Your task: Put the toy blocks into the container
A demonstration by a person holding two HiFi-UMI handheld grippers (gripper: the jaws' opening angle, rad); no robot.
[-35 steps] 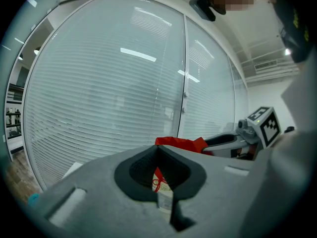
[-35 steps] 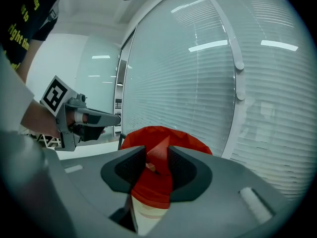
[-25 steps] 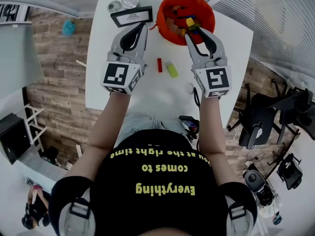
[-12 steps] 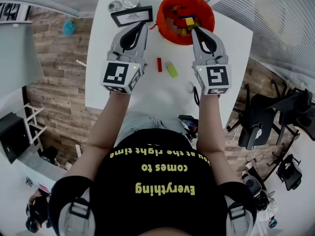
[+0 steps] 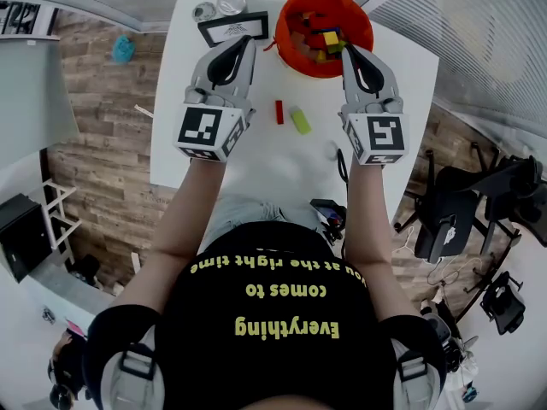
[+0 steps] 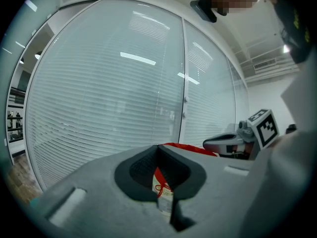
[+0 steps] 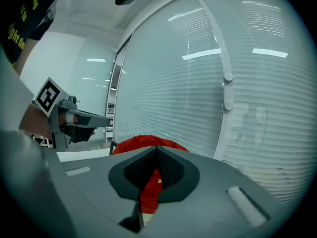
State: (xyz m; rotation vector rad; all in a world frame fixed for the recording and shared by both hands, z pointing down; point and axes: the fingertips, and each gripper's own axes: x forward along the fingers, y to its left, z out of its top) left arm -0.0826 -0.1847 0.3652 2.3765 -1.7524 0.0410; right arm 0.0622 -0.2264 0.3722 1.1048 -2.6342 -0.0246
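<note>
Right gripper (image 5: 349,50) jaws just closed, seemingly empty, at red container (image 5: 293,56) rim, left gripper (image 5: 247,43) jaws together

One orange container (image 5: 291,55) is standing on one white table (image 5: 272,165); the blocks heaped inside it are overlapping too much to count. Two loose blocks are lying just short of the container: one red block (image 5: 279,112) and one light green block (image 5: 300,121). Left of the container, two round tins are sitting, a small tin (image 5: 204,10) and a larger tin (image 5: 231,3), beside one framed card (image 5: 232,29). Two grippers are hovering at the container's near side, the left gripper (image 5: 248,43) and the right gripper (image 5: 349,50), whose empty jaws have just been closing.
</note>
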